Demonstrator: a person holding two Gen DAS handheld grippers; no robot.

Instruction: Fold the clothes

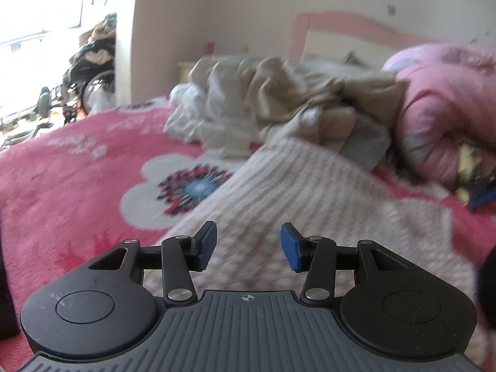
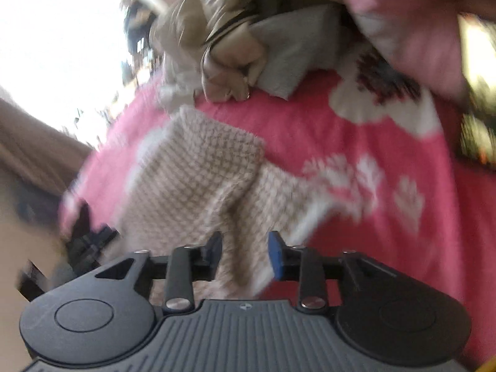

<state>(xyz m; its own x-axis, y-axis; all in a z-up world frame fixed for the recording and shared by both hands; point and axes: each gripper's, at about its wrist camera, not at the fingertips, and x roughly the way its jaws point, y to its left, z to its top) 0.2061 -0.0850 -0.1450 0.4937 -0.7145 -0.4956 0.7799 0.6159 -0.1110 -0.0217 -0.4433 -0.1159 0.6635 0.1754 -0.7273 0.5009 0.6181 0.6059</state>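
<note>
A cream and beige knitted sweater (image 1: pixel 294 192) lies spread on the pink flowered blanket (image 1: pixel 62 186). My left gripper (image 1: pixel 248 246) hovers over its near part, blue pads apart and nothing pinched between them. In the blurred right wrist view the same sweater (image 2: pixel 198 170) lies partly doubled over on the blanket (image 2: pixel 356 124). My right gripper (image 2: pixel 246 252) stands open just above a loose fold of the knit, and the pads do not press on it.
A heap of beige and white clothes (image 1: pixel 263 99) sits behind the sweater, with a grey garment (image 2: pixel 297 46) at its edge. A bulky pink quilt (image 1: pixel 443 102) fills the right side. A wall and pink headboard (image 1: pixel 325 21) close the back. Clutter stands by the bright window at left.
</note>
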